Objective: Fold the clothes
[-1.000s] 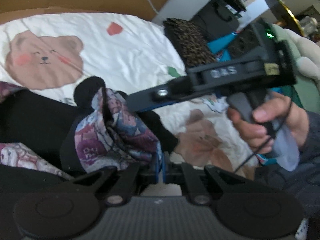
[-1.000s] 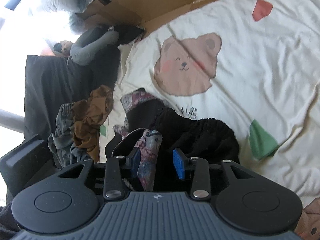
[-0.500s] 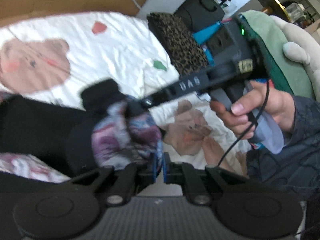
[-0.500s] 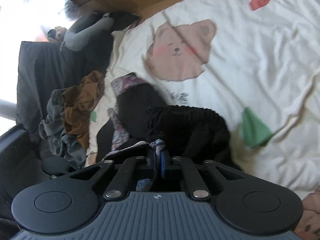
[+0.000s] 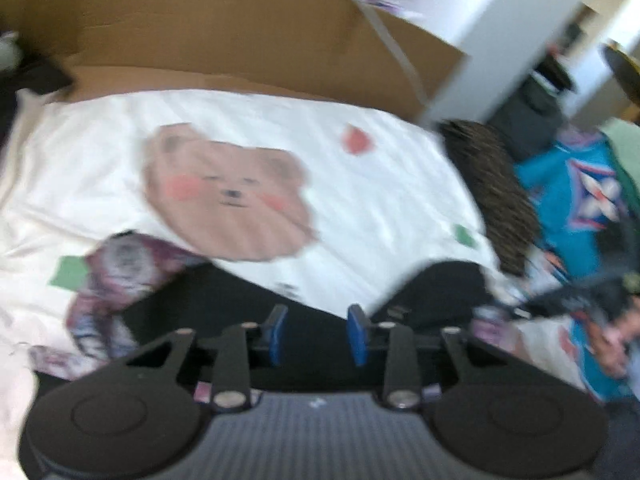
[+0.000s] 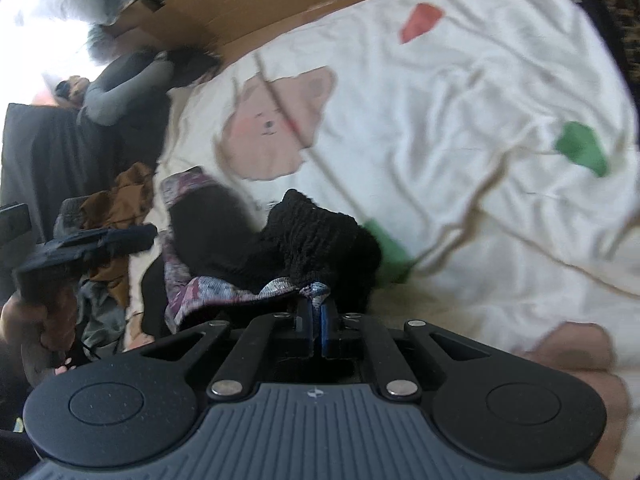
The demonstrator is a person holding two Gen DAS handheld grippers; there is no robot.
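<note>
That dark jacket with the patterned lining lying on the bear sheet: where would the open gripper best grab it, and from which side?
Probably the loose patterned lining edge of the black jacket, lying flat on the white bear-print sheet. The open left gripper could come in low from the jacket's near side, since that thin edge fits between the fingers. The right gripper already pinches the opposite lining edge.

A white bedsheet (image 5: 380, 184) with a brown bear face (image 5: 228, 200) is lying spread under me, red (image 5: 354, 140) and green (image 5: 464, 234) patches dotting it. Brown cardboard (image 5: 224, 36) is standing along its far edge. A leopard-print cushion (image 5: 492, 196) is sitting at its right edge, a teal garment (image 5: 576, 200) just beyond. Brown and grey clothes (image 6: 116, 208) are lying heaped off the left edge.
</note>
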